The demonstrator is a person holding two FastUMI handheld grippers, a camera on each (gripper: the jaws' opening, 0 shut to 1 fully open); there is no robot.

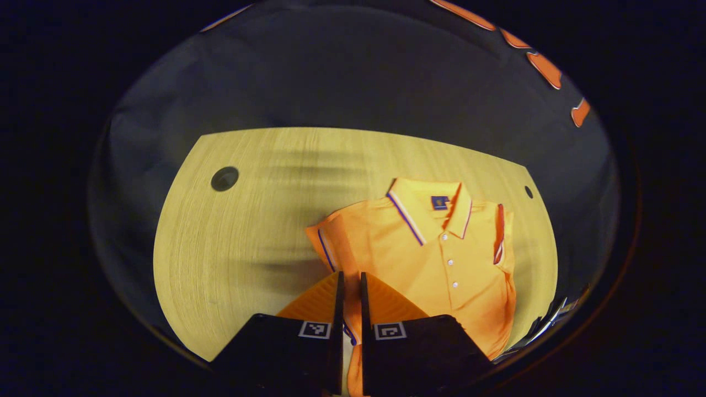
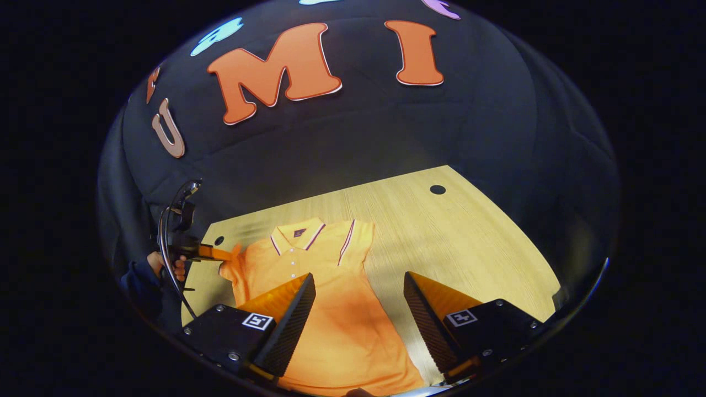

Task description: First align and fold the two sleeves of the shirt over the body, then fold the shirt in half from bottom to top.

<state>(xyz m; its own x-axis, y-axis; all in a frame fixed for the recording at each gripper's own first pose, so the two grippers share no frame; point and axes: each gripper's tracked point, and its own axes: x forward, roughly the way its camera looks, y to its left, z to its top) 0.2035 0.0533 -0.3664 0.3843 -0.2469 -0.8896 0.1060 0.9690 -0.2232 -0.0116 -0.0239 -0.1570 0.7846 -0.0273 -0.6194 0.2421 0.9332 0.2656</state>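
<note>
One sleeve [image 1: 499,234] already folded over the shirt [image 2: 331,309] on the desk [image 2: 469,237], other sleeve [image 1: 325,242] is pinched btwn left gripper [image 1: 351,300] fingers, body lying to its right; right gripper [image 2: 358,309] fingers spread wide above the hem.

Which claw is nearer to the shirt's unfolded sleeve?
Left. The left claw pinches the orange polo shirt at that sleeve; the right claw hangs open above the body.

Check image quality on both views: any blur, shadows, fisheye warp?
Left gripper view: table wood grain smeared, soft shadow bands across it; shirt fairly sharp; table edges bowed by fisheye. Right gripper view: sharper overall, shirt and table evenly lit, edges darken, table outline curved.
</note>
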